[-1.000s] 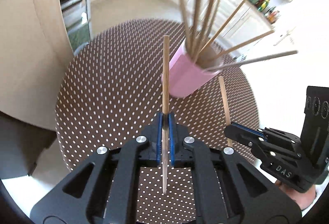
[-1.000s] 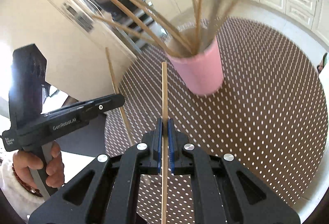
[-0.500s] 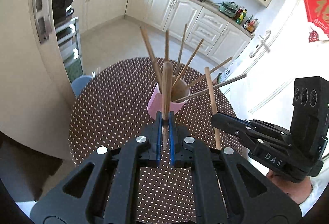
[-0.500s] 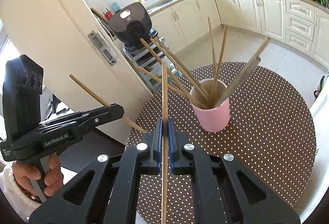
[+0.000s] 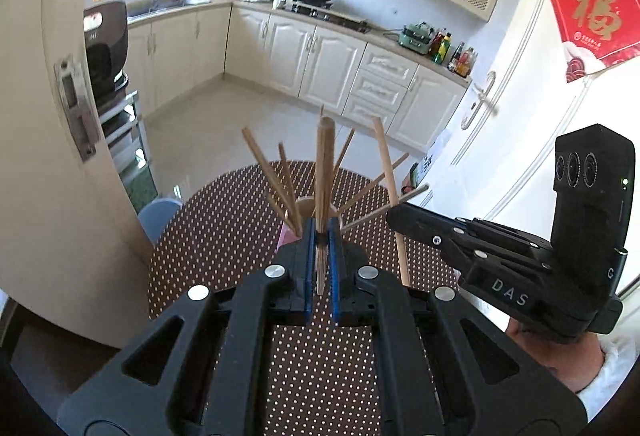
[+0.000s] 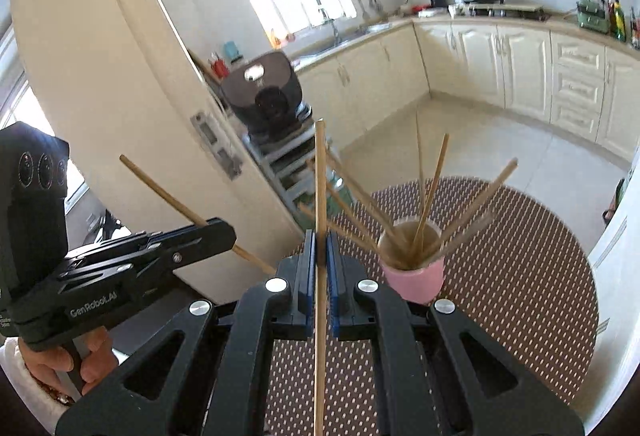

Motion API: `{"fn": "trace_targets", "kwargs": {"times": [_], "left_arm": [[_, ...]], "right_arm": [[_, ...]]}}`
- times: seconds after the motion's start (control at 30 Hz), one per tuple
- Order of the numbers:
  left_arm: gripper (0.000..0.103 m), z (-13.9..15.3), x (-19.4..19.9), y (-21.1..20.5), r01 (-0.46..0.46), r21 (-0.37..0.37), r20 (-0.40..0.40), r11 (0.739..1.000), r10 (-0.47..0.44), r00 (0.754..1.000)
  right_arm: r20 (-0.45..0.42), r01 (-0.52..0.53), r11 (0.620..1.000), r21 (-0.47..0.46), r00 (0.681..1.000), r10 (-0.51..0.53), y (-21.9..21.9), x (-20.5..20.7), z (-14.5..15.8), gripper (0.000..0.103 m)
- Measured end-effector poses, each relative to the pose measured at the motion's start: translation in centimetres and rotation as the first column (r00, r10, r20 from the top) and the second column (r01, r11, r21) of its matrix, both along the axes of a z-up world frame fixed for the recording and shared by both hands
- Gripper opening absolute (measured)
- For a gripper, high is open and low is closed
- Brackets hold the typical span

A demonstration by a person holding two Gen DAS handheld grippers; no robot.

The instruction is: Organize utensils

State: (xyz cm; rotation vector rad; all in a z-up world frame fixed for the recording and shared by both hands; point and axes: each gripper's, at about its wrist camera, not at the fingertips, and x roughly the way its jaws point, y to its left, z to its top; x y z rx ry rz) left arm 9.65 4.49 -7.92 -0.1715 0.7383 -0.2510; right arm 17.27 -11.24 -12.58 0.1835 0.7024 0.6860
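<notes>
Two grippers' fingers each clamped on one chopstick (image 5: 325,171) (image 6: 320,195), pink cup (image 6: 414,276) bristling with chopsticks, dotted table (image 6: 520,276).

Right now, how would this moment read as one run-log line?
left gripper: shut on chopstick | right gripper: shut on chopstick | pink cup: upright on dotted table, holding more chopsticks

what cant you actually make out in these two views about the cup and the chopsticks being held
- Left wrist view: most of the pink cup is hidden behind the left gripper.
- Right wrist view: the held chopstick's lower end is cut off by the bottom edge.
- Both views: the chopstick tips inside the cup are hidden by its wall.
</notes>
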Motion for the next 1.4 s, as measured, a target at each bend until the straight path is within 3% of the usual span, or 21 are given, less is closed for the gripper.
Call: {"fn": "trace_targets", "kwargs": {"times": [0.27,0.5,0.77,1.03,1.4], "left_arm": [[0.006,2.3,1.1,0.0,0.000,0.000,0.062,1.000,0.000,0.998],[0.006,2.5,4.2,-0.6,-0.023,0.006,0.074,1.000,0.022,0.997],[0.006,-0.1,8.9,-1.5,-0.063,0.013,0.027,0.998,0.062,0.998],[0.006,-3.3,11.6,-1.4,-0.096,0.022,-0.044,0.995,0.097,0.994],[0.007,-5.5,12.3,-2.8,-0.063,0.082,-0.097,0.995,0.071,0.993]], "right_arm": [[0.206,0.112,0.994,0.020,0.972,-0.114,-0.4,0.4,2.1,0.004],[0.289,0.177,0.981,0.079,0.938,-0.193,-1.0,3.2,1.4,0.004],[0.303,0.220,0.968,0.124,0.920,-0.248,-2.1,7.1,0.0,0.005],[0.235,0.156,0.988,-0.004,0.960,-0.150,-0.4,9.5,-2.5,0.005],[0.192,0.107,0.987,-0.117,0.978,-0.084,0.3,9.1,-4.3,0.005]]}}
